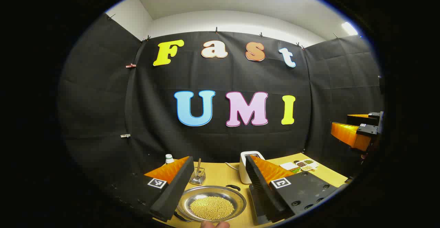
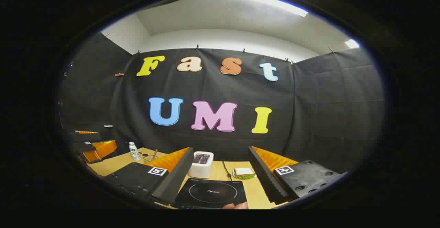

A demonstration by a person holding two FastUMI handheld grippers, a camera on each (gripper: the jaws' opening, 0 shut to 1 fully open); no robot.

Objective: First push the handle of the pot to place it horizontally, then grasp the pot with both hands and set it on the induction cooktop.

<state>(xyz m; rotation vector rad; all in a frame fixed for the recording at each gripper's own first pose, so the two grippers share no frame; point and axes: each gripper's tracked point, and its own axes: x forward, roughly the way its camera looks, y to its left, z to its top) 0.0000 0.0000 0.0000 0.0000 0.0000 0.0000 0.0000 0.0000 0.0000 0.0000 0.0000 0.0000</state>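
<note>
Hovering above the table (image 1: 220, 174), the left gripper (image 1: 216, 183) stood spread wide, the pot (image 1: 211, 207) at six o'clock between its fingers, perhaps holding beads. The right gripper (image 2: 220, 176), likewise spread, framed the cooktop (image 2: 210, 193) at six o'clock.

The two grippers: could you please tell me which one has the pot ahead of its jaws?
The left gripper: the steel pot of yellow beads lies between its open jaws, while the right gripper faces the black induction cooktop.

recording booth, black cloth walls (image 2: 326, 118), wooden table (image 2: 113, 164) with toaster (image 2: 201, 164), induction cooktop (image 2: 211, 193)
</note>
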